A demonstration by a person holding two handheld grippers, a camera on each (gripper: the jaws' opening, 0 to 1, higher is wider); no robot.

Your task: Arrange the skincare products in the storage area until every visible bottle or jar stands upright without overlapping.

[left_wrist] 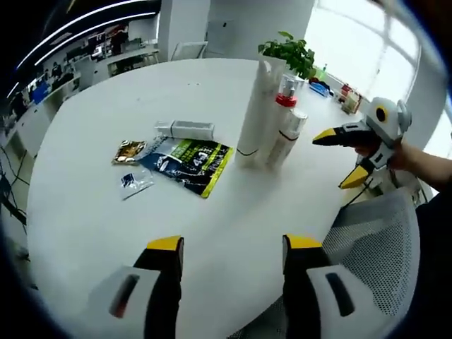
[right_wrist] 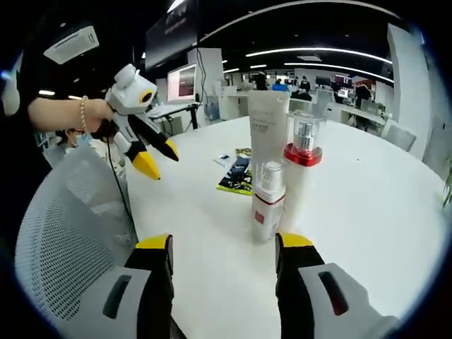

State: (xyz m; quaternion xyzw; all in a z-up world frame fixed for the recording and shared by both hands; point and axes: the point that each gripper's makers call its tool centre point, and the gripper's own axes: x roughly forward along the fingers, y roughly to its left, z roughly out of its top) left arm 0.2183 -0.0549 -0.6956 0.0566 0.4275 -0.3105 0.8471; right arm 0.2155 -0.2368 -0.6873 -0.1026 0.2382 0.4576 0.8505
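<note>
In your left gripper view, flat sachets (left_wrist: 185, 161) lie left of centre on the white table (left_wrist: 92, 212); three upright skincare bottles (left_wrist: 272, 123) stand touching, right of centre. Your left gripper (left_wrist: 234, 246) is spread and empty, as is your right gripper (right_wrist: 223, 241), with the bottles just ahead of its jaws.

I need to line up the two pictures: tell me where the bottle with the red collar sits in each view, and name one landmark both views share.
Left gripper view: the bottle with the red collar stands upright right of centre, between the tall white tube and a smaller bottle.
Right gripper view: it stands just right of centre, behind the smaller bottle.
Shared landmark: the dark and green sachet lying flat on the white table.
</note>
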